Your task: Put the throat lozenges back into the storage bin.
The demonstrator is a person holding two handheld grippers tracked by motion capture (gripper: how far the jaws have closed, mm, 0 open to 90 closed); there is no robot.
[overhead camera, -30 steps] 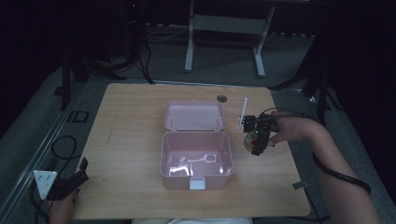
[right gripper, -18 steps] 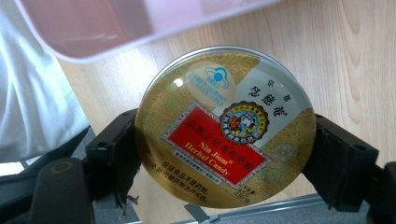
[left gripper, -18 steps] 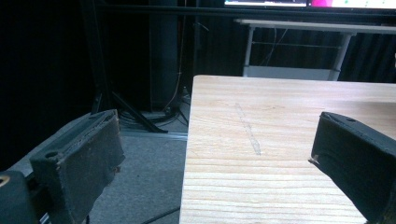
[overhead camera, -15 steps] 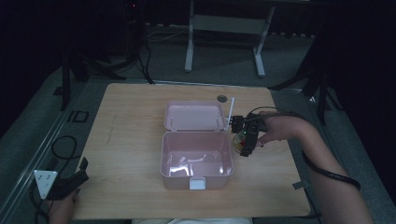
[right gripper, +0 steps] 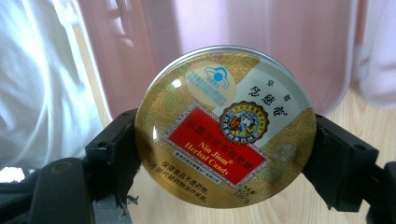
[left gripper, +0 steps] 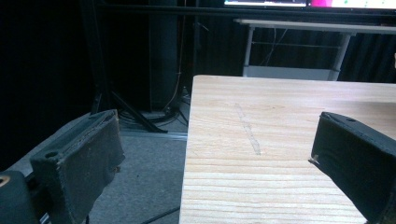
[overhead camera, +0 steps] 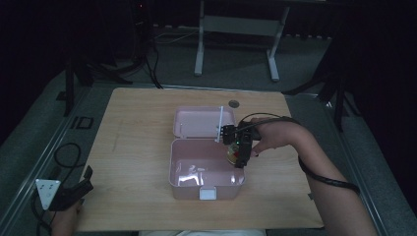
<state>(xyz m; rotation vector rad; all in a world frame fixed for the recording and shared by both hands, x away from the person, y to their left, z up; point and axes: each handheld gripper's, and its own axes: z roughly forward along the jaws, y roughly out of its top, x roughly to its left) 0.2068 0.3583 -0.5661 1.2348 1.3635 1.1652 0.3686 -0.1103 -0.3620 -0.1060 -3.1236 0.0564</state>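
A round gold candy tin [right gripper: 224, 126] with a red label sits clamped between the black jaws of my right gripper [right gripper: 224, 158]. From above, the right gripper [overhead camera: 239, 150] holds the tin [overhead camera: 232, 153] over the right rim of an open pink plastic box [overhead camera: 206, 172], whose lid [overhead camera: 199, 122] lies flat behind it. My left gripper [overhead camera: 69, 194] rests at the table's front left corner, off the edge. Its jaws stand wide apart with nothing between them, and its own view looks along the wooden table [left gripper: 280, 140].
A small dark round mark [overhead camera: 233, 103] lies on the table behind the lid. A white metal stand [overhead camera: 236, 29] is on the floor beyond the table. Cables [overhead camera: 64, 152] trail on the grey floor at the left.
My right gripper has carried the tin leftward from the table's right side to the box's right rim. The left gripper has stayed still.
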